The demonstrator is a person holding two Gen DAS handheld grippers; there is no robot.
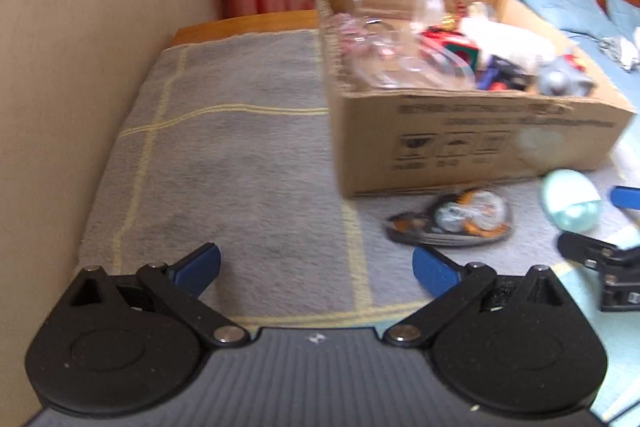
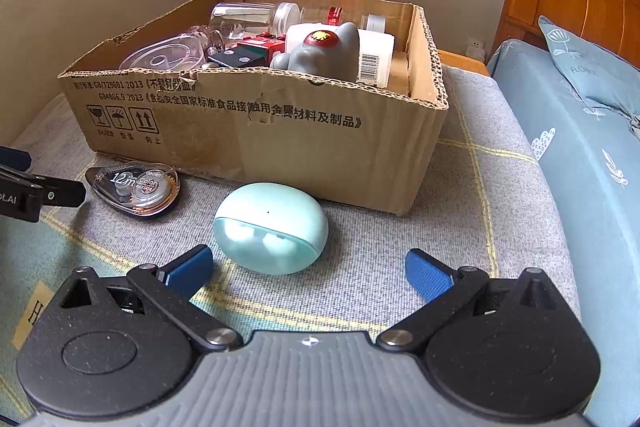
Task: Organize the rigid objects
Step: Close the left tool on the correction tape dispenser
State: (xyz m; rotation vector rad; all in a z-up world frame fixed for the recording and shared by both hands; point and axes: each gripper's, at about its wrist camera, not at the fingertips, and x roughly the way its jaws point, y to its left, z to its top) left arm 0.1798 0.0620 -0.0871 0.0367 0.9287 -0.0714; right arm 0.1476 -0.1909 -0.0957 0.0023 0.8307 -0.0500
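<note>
The right claw (image 2: pixel 308 269) hangs spread wide and holds nothing, its blue pads just short of the mint egg-shaped case (image 2: pixel 271 229) on the grey blanket (image 2: pixel 460 227). The left claw (image 1: pixel 316 265) is likewise released, over bare blanket. Beyond lie the correction-tape dispenser (image 2: pixel 134 189) and the cardboard box (image 2: pixel 280 131), already loaded with jars and toys. Judging by this, the case is next: ease forward, straddle it, close gently, since its smooth curve may slip. Only the right view reads the box's print clearly; the left view is blurred but shows the blanket's empty stretch by the wall.
</note>
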